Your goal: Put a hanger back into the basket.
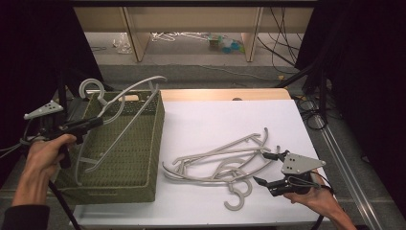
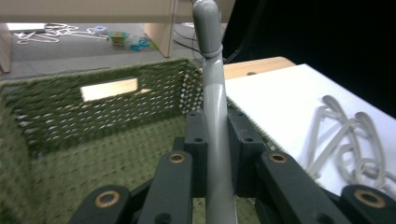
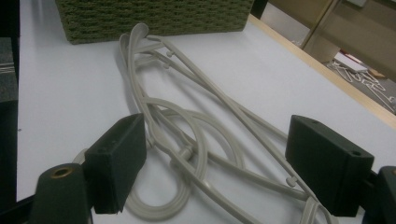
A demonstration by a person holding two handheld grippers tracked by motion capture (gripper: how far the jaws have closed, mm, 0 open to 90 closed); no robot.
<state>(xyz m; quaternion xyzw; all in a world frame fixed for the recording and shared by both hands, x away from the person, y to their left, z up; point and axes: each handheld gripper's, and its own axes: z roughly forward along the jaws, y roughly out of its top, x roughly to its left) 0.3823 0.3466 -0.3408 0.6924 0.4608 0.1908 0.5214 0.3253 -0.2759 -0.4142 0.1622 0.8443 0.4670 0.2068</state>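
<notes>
A grey plastic hanger leans in the green woven basket at the table's left, its hook and one arm sticking out above the rim. My left gripper is shut on this hanger; in the left gripper view its grey bar runs up between the closed jaws. A tangle of grey hangers lies on the white table top at centre right. My right gripper stands open just right of that pile, and the pile lies between and beyond its jaws.
The white table top has a wooden far edge. Beyond it are the floor, wooden furniture legs and loose items. Black curtains and cables flank both sides.
</notes>
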